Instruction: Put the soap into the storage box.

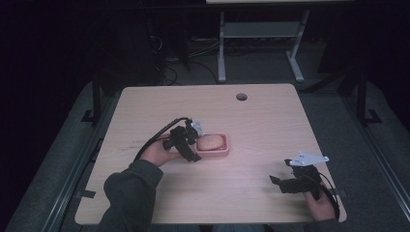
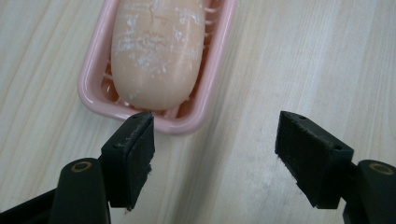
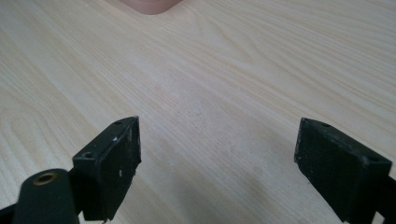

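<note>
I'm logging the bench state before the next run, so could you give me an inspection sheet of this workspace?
Surface: light wood table with a round cable hole near the far edge; no spills seen.
Job's things: peach soap bar lying in a pink soap dish, left of the table's centre.
Clutter: nothing seen.
Grippers: left gripper open, jaws just short of the dish's near end, not holding it; right gripper open over bare wood near the right front corner.
Cables: a black cable arcs from the left gripper across the table; another trails from the right gripper.
Surroundings: dim room, grey floor, the legs of another desk beyond.
</note>
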A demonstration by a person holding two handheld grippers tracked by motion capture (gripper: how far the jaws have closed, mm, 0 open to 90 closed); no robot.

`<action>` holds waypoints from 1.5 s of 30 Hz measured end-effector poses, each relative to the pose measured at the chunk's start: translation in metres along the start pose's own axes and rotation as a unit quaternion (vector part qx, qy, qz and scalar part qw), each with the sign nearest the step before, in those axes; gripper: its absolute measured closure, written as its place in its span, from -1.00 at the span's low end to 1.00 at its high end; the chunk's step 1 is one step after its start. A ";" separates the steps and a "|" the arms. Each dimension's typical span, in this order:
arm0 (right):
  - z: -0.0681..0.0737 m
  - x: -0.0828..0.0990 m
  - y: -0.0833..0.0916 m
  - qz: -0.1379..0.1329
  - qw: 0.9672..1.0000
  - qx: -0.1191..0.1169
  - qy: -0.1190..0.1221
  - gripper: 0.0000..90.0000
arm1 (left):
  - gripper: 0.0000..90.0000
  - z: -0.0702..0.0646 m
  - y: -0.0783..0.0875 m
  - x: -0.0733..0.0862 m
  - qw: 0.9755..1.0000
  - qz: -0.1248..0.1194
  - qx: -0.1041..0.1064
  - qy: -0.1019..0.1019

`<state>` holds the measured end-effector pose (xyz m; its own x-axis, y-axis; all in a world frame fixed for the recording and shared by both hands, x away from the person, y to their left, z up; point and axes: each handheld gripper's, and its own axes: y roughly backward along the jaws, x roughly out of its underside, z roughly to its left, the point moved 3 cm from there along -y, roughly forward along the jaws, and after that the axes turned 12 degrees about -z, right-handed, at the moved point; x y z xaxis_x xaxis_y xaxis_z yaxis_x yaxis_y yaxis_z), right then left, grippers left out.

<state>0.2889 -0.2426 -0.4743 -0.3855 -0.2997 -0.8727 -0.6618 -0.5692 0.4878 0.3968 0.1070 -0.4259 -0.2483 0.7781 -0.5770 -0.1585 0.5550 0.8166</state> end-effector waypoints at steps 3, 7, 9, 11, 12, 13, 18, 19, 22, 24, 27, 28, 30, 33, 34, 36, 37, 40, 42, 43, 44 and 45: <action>0.000 0.000 0.000 0.001 1.000 0.001 0.000 -0.69 | -0.38 -0.002 0.000 0.004 1.000 0.003 0.002 0.004; -0.001 0.000 0.000 0.001 1.000 0.002 0.002 -0.69 | -0.38 -0.005 0.003 0.010 1.000 -0.003 -0.001 0.008; -0.002 0.000 0.000 0.001 1.000 0.003 0.001 -0.69 | -0.39 -0.006 0.005 0.013 1.000 -0.004 0.002 0.010; -0.002 0.000 0.000 0.002 1.000 0.003 -0.001 -0.69 | -0.39 -0.008 0.006 0.016 1.000 -0.006 0.002 0.011; -0.002 0.000 0.000 0.002 1.000 0.004 -0.001 -0.69 | -0.39 -0.009 0.007 0.017 1.000 -0.003 0.000 0.011; -0.003 0.000 0.000 0.001 1.000 0.004 0.000 -0.69 | -0.39 -0.009 0.007 0.019 1.000 -0.002 0.001 0.011; -0.002 0.000 0.000 0.002 1.000 0.004 0.001 -0.69 | -0.40 -0.012 0.011 0.026 1.000 -0.006 -0.005 0.015; -0.003 0.000 0.000 0.002 1.000 0.005 0.002 -0.69 | -0.40 -0.013 0.012 0.028 1.000 -0.005 -0.006 0.014; -0.003 0.000 0.000 0.003 1.000 0.007 -0.001 -0.69 | -0.41 -0.014 0.014 0.033 1.000 -0.009 -0.010 0.018; -0.003 0.000 0.001 0.003 1.000 0.008 -0.001 -0.69 | -0.43 -0.014 0.015 0.036 1.000 -0.008 -0.009 0.023; -0.004 0.000 0.000 0.004 1.000 0.007 0.001 -0.69 | -0.43 -0.015 0.015 0.040 1.000 -0.009 -0.010 0.024; -0.004 0.000 0.000 0.005 1.000 0.007 0.001 -0.69 | -0.43 -0.016 0.015 0.042 1.000 -0.006 -0.009 0.025; -0.004 0.000 0.000 0.005 1.000 0.008 0.000 -0.69 | -0.43 -0.017 0.015 0.045 1.000 -0.006 -0.008 0.026; -0.004 0.001 0.000 0.007 1.000 0.008 0.000 -0.69 | -0.42 -0.019 0.016 0.048 1.000 -0.007 -0.008 0.027; -0.004 0.001 0.000 0.007 1.000 0.009 0.000 -0.69 | -0.42 -0.020 0.017 0.049 1.000 -0.010 -0.010 0.026; -0.004 0.001 0.000 0.007 1.000 0.010 -0.003 -0.69 | -0.42 -0.020 0.019 0.051 1.000 -0.008 -0.011 0.024; -0.004 0.001 0.000 0.008 1.000 0.010 -0.003 -0.69 | -0.42 -0.021 0.019 0.052 1.000 -0.010 -0.010 0.027; -0.005 0.002 0.000 0.009 1.000 0.010 -0.001 -0.69 | -0.43 -0.023 0.022 0.056 0.999 -0.012 -0.012 0.027; -0.005 0.002 0.000 0.010 1.000 0.010 -0.001 -0.69 | -0.43 -0.024 0.024 0.059 0.999 -0.016 -0.013 0.029; -0.005 0.002 0.000 0.010 1.000 0.011 -0.001 -0.69 | -0.44 -0.025 0.024 0.060 0.999 -0.018 -0.014 0.030; -0.005 0.002 0.000 0.010 1.000 0.011 0.000 -0.69 | -0.44 -0.025 0.025 0.061 0.999 -0.017 -0.014 0.028; -0.005 0.002 0.000 0.010 1.000 0.011 0.000 -0.69 | -0.44 -0.027 0.025 0.062 0.999 -0.020 -0.015 0.031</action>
<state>0.2918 -0.2471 -0.4766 -0.3992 -0.3101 -0.8628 -0.6680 -0.5463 0.5054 0.3519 0.1611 -0.4404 -0.2993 0.7351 -0.6083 -0.1972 0.5761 0.7932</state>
